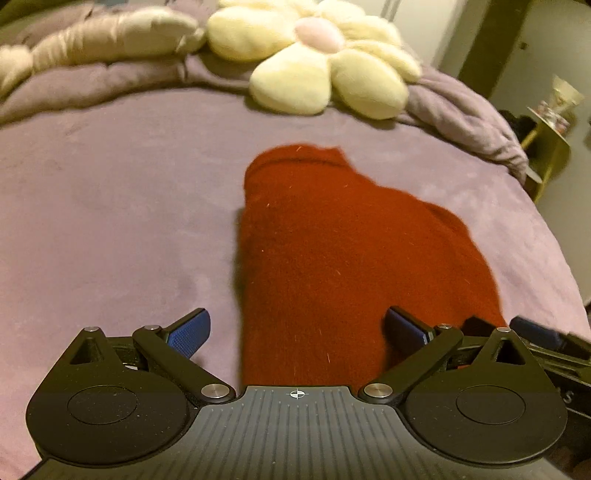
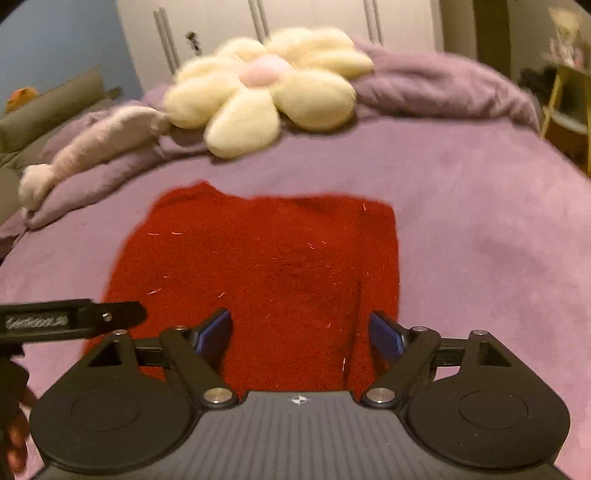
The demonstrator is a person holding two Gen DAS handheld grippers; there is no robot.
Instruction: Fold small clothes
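A dark red knitted garment (image 1: pixel 332 251) lies flat, folded into a rough rectangle, on the purple bedspread (image 1: pixel 110 206); it also shows in the right wrist view (image 2: pixel 266 266). My left gripper (image 1: pixel 297 332) is open and empty, just above the garment's near left edge. My right gripper (image 2: pixel 301 334) is open and empty over the garment's near right part. The right gripper's fingers (image 1: pixel 535 332) show at the right edge of the left wrist view. The left gripper's arm (image 2: pixel 70 319) shows at the left of the right wrist view.
A cream flower-shaped plush cushion (image 2: pixel 266 88) lies at the far end of the bed, next to a rolled pale pillow (image 2: pixel 96 147) and bunched purple duvet (image 2: pixel 443 88). A yellow side table (image 1: pixel 546 147) stands off the right edge. White wardrobe doors (image 2: pixel 295 18) are behind.
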